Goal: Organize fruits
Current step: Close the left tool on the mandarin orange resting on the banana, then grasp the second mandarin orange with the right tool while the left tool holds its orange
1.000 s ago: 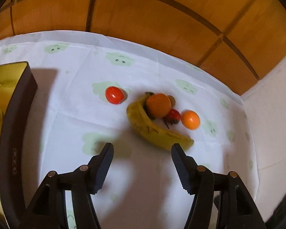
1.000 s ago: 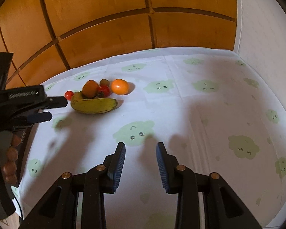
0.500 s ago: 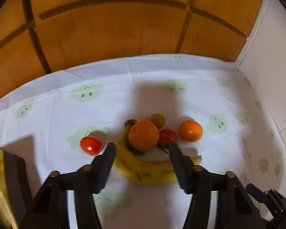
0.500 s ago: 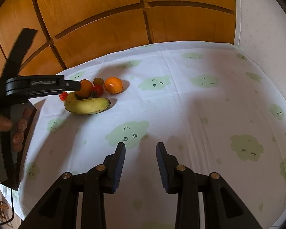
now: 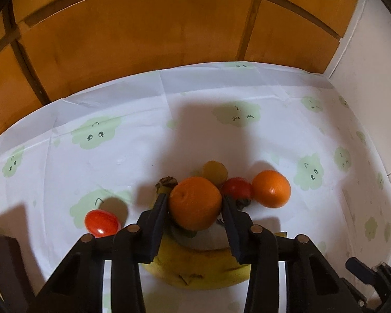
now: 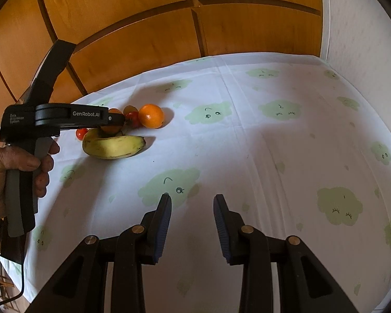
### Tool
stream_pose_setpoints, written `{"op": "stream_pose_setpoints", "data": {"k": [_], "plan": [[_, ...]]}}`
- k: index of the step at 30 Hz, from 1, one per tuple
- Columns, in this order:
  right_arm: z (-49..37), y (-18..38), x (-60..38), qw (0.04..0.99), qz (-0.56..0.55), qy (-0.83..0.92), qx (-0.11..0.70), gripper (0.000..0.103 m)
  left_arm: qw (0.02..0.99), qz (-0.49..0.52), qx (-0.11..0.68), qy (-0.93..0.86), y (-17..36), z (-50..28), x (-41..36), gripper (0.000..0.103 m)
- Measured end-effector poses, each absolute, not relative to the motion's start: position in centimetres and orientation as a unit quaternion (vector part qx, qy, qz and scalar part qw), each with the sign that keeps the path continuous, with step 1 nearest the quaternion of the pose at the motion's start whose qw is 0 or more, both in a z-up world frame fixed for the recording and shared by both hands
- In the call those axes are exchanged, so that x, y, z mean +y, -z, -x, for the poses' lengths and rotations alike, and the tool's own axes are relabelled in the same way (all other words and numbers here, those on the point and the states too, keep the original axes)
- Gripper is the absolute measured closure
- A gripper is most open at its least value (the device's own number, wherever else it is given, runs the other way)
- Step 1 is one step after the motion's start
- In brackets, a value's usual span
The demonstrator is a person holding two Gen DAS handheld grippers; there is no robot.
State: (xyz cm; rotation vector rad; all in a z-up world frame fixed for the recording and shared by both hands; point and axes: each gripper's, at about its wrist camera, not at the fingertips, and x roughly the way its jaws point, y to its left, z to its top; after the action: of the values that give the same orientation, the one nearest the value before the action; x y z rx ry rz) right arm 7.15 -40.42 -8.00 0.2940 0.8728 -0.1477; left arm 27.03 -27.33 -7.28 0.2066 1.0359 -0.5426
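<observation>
Fruit lies in one small group on the table (image 6: 273, 156), which is covered by a white cloth with green cloud faces. The left gripper (image 5: 195, 202) has its jaws around a large orange (image 5: 195, 203), one jaw at each side of it. The jaws are closing, and both inner faces appear to be at the skin of the orange, but I cannot tell for sure if they already press on it. The orange sits in the inner curve of a banana (image 5: 195, 271), which lies across below the jaws, partly hidden by them. Just beside the right jaw there is a red tomato (image 5: 238, 188), and next to it, further to the right, a smaller orange (image 5: 271, 188). Behind the large orange, beyond the jaw tips, a small yellowish fruit (image 5: 214, 170) shows; its kind I cannot tell. Another red tomato (image 5: 102, 223) lies apart, to the left of the left jaw.

The right gripper (image 6: 192, 208) is held over a bare part of the cloth, well apart from the fruit. Its jaws stand a little apart and nothing is between them. In its view, a hand (image 6: 15, 167) holds the handle of the left gripper at the far left.
</observation>
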Motion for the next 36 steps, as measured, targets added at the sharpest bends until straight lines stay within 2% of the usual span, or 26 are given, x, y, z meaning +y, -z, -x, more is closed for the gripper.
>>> {"op": "stream_pose_setpoints", "data": {"k": [11, 16, 27, 36], "plan": [[-7.3, 8.2, -40.8, 0.891, -0.143, 0.080, 0.424, 0.069, 0.852, -0.015, 0.444, 0.277, 5.1, -25.0, -23.4, 0.064], [-7.7, 7.7, -40.9, 0.894, -0.142, 0.070, 0.419, 0.069, 0.862, 0.012, 0.428, 0.270, 3.7, -21.6, -20.0, 0.063], [-13.2, 5.1, -39.3, 0.912, -0.108, 0.009, 0.394, 0.069, 0.864, -0.026, 0.441, 0.242, 7.6, -12.2, -15.4, 0.063], [-19.5, 5.9, -38.2, 0.893, -0.005, -0.068, 0.444, 0.069, 0.861, -0.013, 0.438, 0.257, 8.7, -11.3, -14.5, 0.063]]}}
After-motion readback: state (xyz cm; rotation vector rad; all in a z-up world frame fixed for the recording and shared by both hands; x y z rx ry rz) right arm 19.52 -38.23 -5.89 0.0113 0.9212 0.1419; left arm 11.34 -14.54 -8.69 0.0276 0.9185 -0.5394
